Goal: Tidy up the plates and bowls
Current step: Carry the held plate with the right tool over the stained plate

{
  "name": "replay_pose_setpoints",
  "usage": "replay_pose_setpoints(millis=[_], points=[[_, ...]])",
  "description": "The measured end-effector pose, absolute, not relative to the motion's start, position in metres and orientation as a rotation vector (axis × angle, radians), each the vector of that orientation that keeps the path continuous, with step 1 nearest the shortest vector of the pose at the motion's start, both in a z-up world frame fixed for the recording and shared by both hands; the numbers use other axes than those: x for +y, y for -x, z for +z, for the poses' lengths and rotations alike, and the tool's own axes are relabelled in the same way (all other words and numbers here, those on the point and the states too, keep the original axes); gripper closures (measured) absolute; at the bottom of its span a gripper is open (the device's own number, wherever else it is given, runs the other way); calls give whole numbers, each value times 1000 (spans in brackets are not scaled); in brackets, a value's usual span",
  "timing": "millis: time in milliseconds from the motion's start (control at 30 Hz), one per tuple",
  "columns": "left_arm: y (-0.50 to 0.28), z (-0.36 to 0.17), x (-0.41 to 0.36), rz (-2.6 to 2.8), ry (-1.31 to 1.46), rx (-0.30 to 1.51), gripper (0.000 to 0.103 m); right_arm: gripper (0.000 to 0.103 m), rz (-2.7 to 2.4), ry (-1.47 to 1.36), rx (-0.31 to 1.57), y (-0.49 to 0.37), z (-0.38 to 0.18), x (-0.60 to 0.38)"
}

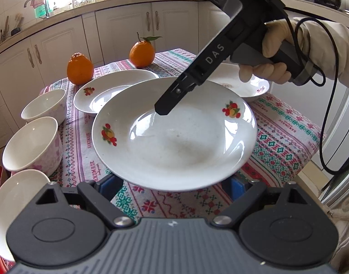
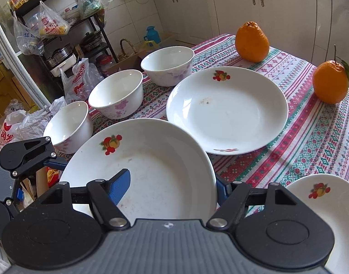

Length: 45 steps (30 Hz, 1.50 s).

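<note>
Looking along the left gripper (image 1: 172, 182), the plate (image 1: 174, 134) hovers above the tablecloth (image 1: 286, 137), its wide fingers flanking the near rim; whether they touch is unclear. From the right wrist, the right gripper (image 2: 174, 185) pinches its rim. Keep this round, axis-free plate level, face up, onto the far plate (image 2: 227, 109).

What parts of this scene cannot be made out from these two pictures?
- Left wrist view: the left hand-held gripper fingertips are hidden under the held plate, so its grip is unclear.
- Left wrist view: the far plate is mostly covered by the right hand-held gripper.
- Right wrist view: the right-hand plate is cut off by the edge and gripper body.
- Left wrist view: the nearest bowl is cut off at the left edge.
</note>
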<state>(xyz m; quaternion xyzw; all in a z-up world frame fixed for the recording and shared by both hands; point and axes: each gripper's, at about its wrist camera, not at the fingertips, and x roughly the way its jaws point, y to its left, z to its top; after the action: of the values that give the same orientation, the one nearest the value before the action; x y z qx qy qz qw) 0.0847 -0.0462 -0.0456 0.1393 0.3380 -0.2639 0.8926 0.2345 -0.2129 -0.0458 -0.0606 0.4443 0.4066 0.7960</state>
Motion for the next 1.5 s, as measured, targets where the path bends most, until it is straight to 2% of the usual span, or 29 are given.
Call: replay_pose_setpoints(millis=[833,1500], points=[[-133,-35,-113,-756,-350,684,11,23,650,69,882,-229,-23,-308],[-172,-49,-180,-860,-412,698,11,22,517,-3,878,-245,-41,-381]])
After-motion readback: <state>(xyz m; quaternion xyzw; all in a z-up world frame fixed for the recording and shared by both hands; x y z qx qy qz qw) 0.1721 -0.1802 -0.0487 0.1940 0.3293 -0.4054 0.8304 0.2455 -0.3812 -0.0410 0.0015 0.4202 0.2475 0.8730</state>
